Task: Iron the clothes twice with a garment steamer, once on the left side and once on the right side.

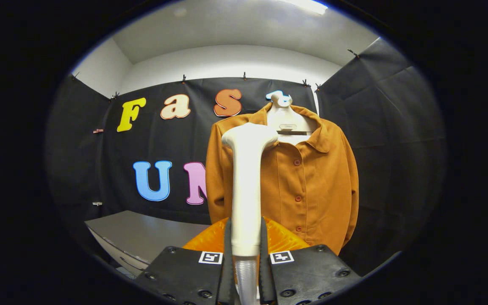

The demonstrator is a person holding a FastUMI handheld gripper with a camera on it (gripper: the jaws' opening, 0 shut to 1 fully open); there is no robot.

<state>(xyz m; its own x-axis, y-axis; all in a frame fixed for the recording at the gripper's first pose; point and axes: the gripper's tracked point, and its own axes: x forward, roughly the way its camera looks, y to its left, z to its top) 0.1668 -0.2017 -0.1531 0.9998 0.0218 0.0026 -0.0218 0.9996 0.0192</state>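
A white garment steamer (pixel 247 186) stands upright between my fingers, and my gripper (pixel 246 237) is shut on its handle. Its head reaches the upper left chest of an orange buttoned shirt (pixel 311 186), which hangs on a white hanger (pixel 284 116) beyond the fingers. The steamer head covers part of the shirt's left shoulder area; whether it touches the cloth I cannot tell. The shirt's right side and button row are in plain sight.
An orange translucent part (pixel 282 239) bulges just behind the fingers, under the shirt's hem. A grey table (pixel 142 233) lies low to the left. Black cloth walls close the booth behind and to the right.
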